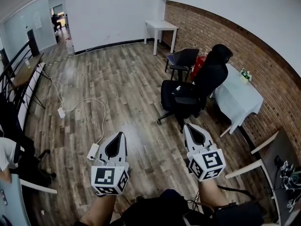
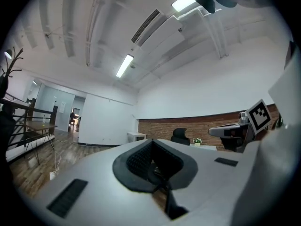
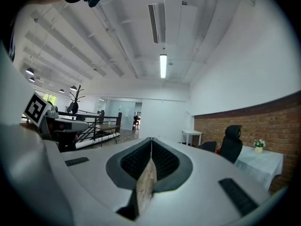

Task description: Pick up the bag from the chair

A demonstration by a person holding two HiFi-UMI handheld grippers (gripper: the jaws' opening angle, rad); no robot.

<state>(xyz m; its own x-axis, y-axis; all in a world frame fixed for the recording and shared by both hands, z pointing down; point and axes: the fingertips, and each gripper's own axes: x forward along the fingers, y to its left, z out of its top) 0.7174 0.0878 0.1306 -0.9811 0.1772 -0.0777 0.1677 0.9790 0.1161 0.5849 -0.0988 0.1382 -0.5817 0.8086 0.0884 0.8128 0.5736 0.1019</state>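
A black office chair stands by the brick wall, with a bulky black bag lying on its seat; a small white tag shows on the bag. My left gripper and right gripper are held low in front of me, well short of the chair, both above the wooden floor. Each one's jaws meet at the tips with nothing between them. The right gripper is the nearer to the chair. In the left gripper view only the chair's top shows; the right gripper view shows the chair at far right. Both hide the bag.
A second dark chair and a red object stand behind the first. A table with a pale cloth is right of it, a white table at the back wall. A power strip and white cable lie on the floor at left.
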